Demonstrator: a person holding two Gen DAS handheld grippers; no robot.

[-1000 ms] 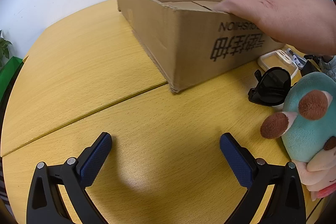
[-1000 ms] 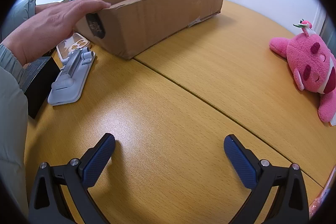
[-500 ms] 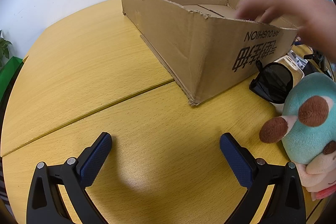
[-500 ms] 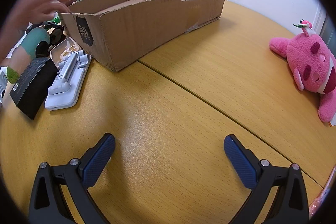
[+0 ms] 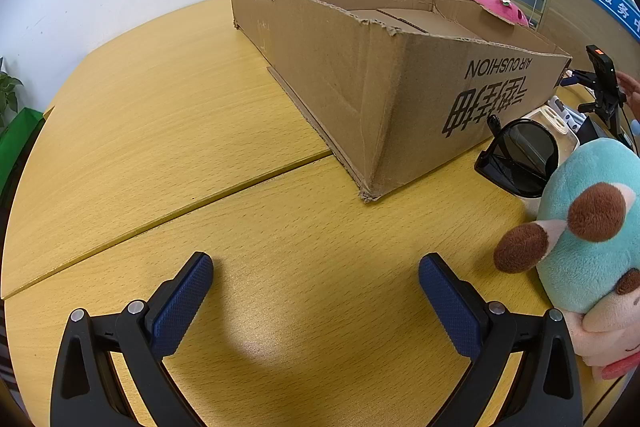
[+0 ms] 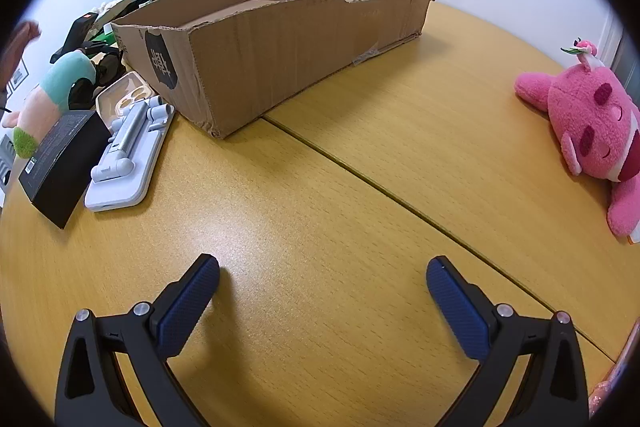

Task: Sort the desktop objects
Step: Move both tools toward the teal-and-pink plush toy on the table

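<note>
The left tool (image 5: 316,277) hovers over the table (image 5: 160,131), jaws spread wide and empty; the right tool (image 6: 322,281) likewise; the cardboard box (image 6: 280,47) sits ahead, sunglasses (image 5: 520,157) and teal plush (image 5: 592,227) just beside it; the pink plush (image 6: 592,123) lies well apart.

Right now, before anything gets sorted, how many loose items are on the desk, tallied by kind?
Plush toys: 2, teal and pink
Sunglasses: 1
Black box: 1
White stand: 1
Beige case: 1
Cardboard box: 1
Total: 7
</note>
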